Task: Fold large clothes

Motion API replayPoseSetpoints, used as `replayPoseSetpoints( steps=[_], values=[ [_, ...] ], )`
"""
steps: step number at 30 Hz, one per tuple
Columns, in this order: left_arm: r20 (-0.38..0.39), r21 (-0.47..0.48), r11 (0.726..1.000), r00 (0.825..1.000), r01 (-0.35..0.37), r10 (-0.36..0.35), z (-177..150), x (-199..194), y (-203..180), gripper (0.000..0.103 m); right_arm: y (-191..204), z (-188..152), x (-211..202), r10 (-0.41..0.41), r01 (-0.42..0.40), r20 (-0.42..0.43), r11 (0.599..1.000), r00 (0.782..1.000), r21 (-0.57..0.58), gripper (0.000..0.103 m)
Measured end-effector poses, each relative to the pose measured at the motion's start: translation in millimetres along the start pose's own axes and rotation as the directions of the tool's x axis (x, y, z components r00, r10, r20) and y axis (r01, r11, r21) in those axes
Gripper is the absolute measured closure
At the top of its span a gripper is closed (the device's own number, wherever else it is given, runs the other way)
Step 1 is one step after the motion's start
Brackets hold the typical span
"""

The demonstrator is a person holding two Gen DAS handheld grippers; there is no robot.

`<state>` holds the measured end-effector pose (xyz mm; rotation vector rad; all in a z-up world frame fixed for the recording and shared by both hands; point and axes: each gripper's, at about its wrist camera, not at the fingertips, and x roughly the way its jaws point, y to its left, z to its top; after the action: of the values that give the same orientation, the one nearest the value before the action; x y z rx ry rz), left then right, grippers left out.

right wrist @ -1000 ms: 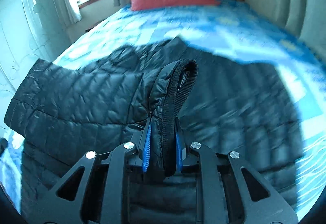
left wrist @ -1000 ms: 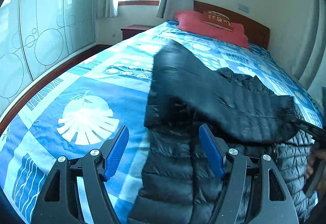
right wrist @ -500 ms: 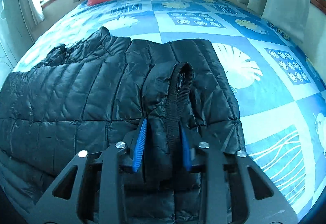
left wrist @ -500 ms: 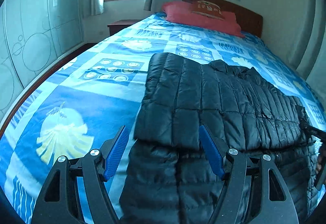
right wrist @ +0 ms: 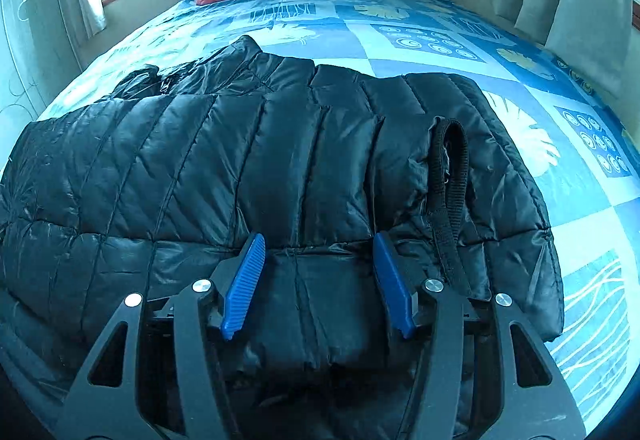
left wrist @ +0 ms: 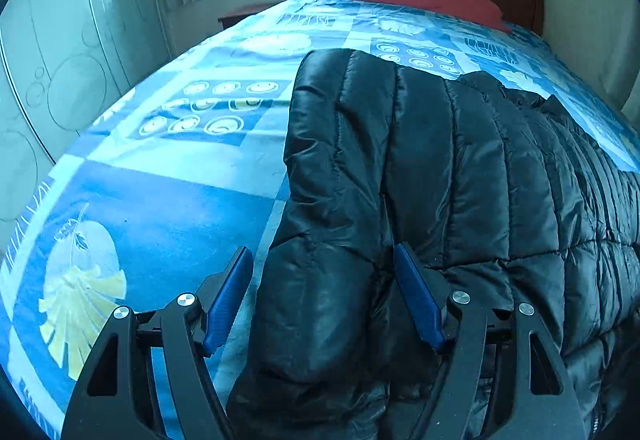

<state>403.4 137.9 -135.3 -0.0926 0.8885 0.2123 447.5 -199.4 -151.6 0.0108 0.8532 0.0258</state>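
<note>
As the sleeve settles, the fold lands.
Right gripper [right wrist: 318, 284] has just let go of the jacket [right wrist: 280, 167]; left gripper [left wrist: 326, 300] gapes empty over the bed's [left wrist: 168, 175] near edge.

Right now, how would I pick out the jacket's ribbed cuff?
Start at the blue patterned bed, then the black puffer jacket folded across it. Near its right-hand edge in the right wrist view, the cuff stands up as a matte ribbed loop, unlike the shiny quilted panels around it.
</note>
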Motion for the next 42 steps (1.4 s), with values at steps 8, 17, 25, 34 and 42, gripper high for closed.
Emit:
replayPoseSetpoints(
  steps=[8, 17, 25, 34, 42],
  values=[
    [0.132, 0.016, 1.000, 0.991, 0.008, -0.010, 37.7, -47.7, -0.4, 0.032, -2.0, 36.3, -13.3, 0.034, -0.036, 0.072, 0.999, 0.997, 0.026, 0.047],
    [-0.029, -0.023, 0.999, 0.998, -0.048, 0.047, 72.1, 50.6, -1.4, 0.025, 7.3, 49.8, 43.5, -0.007, 0.007, 0.026, 1.000, 1.000, 0.019, 0.040],
    [-0.003, -0.035, 0.995, 0.995, -0.096, 0.095, 66.4, 24.8, -7.6, 0.024, 10.0, 51.8, 25.2, -0.008, 0.007, 0.050, 1.000, 0.999, 0.018, 0.039],
    [0.085, 0.063, 0.993, 0.991, 0.098, -0.103, 64.7, -3.2, -81.2, 0.024, 69.2, 52.7, 18.6, 0.082, -0.078, 0.081, 0.995, 0.993, -0.056, 0.039],
    [0.016, 0.099, 0.994, 0.999, 0.045, -0.047, 54.0, 28.3, -96.9, 0.020, 68.4, 48.3, 27.8, 0.080, -0.077, 0.054, 0.995, 0.995, -0.057, 0.033]
  ],
)
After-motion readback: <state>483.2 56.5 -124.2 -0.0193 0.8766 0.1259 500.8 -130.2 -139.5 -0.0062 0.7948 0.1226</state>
